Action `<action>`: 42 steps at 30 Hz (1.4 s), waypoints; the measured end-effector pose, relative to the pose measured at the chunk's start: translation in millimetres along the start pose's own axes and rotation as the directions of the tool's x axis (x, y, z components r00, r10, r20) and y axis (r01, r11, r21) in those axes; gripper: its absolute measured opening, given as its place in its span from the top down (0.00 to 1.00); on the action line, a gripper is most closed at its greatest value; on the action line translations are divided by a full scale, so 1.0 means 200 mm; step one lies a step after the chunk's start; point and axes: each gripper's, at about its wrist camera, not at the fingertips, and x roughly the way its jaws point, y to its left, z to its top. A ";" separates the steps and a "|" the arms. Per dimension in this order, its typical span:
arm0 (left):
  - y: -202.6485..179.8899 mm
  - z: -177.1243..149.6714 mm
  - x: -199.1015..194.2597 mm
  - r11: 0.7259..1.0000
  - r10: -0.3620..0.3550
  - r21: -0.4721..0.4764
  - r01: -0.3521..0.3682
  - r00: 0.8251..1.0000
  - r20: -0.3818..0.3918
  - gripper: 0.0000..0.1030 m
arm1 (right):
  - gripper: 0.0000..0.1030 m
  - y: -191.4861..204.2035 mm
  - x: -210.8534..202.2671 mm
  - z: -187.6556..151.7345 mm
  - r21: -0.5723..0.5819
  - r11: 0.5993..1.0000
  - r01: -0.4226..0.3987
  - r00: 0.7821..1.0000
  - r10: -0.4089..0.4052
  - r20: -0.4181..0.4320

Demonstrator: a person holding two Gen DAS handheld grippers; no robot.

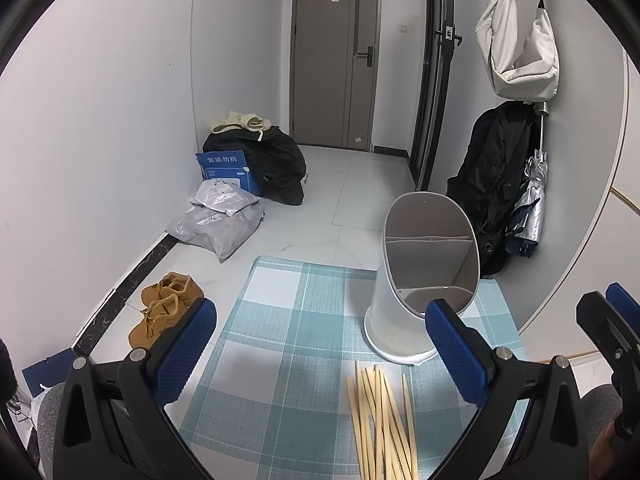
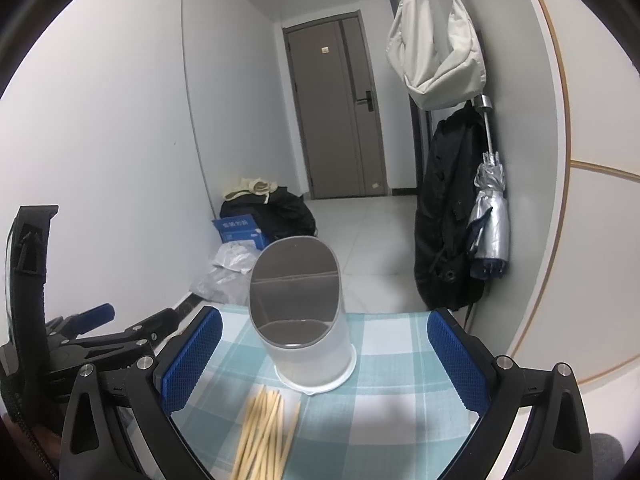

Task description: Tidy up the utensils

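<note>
A loose bundle of pale wooden chopsticks (image 1: 380, 424) lies on the teal checked placemat (image 1: 288, 344), near its front edge. Behind it stands a white utensil holder (image 1: 420, 280) with a slanted oval mouth and inner dividers, nothing in it. My left gripper (image 1: 320, 336) hovers open above the mat, chopsticks between and below its blue pads. In the right wrist view the chopsticks (image 2: 264, 432) lie just ahead of my open right gripper (image 2: 324, 356), with the holder (image 2: 304, 320) right behind them. The left gripper's black frame (image 2: 92, 340) shows at the left.
The mat (image 2: 392, 360) covers a small table in a hallway. On the floor lie tan shoes (image 1: 168, 304), grey parcels (image 1: 220, 220), a blue box (image 1: 228, 170) and a black bag. A black coat (image 1: 492, 184), a silver umbrella (image 2: 490, 216) and a white bag hang at the right wall.
</note>
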 end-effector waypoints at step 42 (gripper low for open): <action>0.04 -0.01 0.02 1.000 -0.008 -0.024 0.007 1.000 -0.030 0.01 | 0.00 0.01 0.00 -0.01 0.005 1.000 -0.017 1.000 0.017 -0.020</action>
